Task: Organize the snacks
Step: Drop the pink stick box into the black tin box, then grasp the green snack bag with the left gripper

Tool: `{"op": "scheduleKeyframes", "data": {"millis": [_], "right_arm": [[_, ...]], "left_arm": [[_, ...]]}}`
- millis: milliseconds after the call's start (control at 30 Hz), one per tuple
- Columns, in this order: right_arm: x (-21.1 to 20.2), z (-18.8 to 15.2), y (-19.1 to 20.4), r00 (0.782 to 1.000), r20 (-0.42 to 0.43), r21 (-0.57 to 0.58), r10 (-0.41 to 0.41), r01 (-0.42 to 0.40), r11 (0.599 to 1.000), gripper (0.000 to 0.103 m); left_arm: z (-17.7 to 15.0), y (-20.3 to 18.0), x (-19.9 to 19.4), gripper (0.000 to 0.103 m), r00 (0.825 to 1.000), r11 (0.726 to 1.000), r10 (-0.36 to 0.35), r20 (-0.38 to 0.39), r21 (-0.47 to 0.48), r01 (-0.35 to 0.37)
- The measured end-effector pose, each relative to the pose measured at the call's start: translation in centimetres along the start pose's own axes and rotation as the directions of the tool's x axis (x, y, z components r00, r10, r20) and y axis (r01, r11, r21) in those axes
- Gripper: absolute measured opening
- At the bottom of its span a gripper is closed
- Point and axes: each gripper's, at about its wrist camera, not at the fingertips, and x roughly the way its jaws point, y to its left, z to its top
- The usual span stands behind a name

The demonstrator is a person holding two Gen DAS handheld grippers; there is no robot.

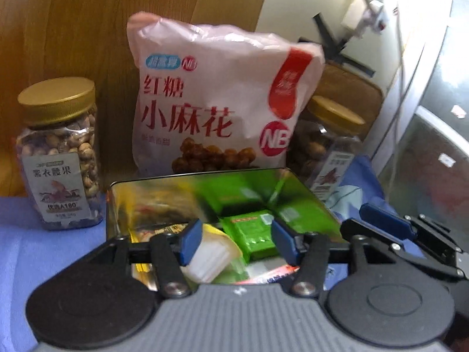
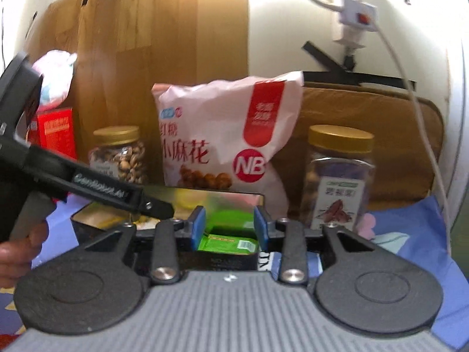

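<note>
Left claw [image 1: 236, 242]: blue pads apart, nothing pinched between them; poised over the near edge of the open tin, pointing down into it.
Right claw [image 2: 228, 228]: blue pads parted with a gap, nothing clamped; it hangs above the tin's near right corner. Seen from the left wrist it sits off to the right of the tin.
Shiny rectangular metal tin [image 1: 117, 202]: open, on a blue patterned cloth [image 1: 44, 252]; mirrored inner walls reflect the contents.
Tin contents: flat green foil packet [image 1: 255, 231] near the middle-right, a white-and-yellow wrapped snack [image 1: 211, 252] at the near left, other wrappers too blurred to tell.
Pink-and-white snack bag with red Chinese lettering [image 1: 211, 99]: upright just behind the tin, leaning on a wooden panel [image 1: 88, 29].
Clear plastic nut jar with gold screw lid, left [image 1: 58, 155]: stands beside the bag, left of the tin.
Second gold-lidded nut jar, right [image 2: 340, 179]: upright to the right of the bag.
Red carton [image 2: 55, 135]: far left, behind the left jar.
Hand [image 2: 17, 249]: grips the left tool's handle.
</note>
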Motion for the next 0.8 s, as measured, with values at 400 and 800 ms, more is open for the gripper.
{"op": "scheduleKeyframes", "data": {"millis": [400,800], "right_arm": [[-10.4,-8.8,-0.3,0.975,-0.183,0.158,0.123,-0.094,0.983,0.054],[-8.9,-10.5,3.4,0.969,-0.248,-0.095,0.011,-0.035,0.995,0.046]], "left_arm": [[-5.5,-4.2,-3.4,0.062,0.964,0.978,-0.186,-0.192,0.059,0.201],[-7.4,-5.9,0.6,0.063,0.879,0.951,-0.309,-0.363,-0.088,0.298]]}}
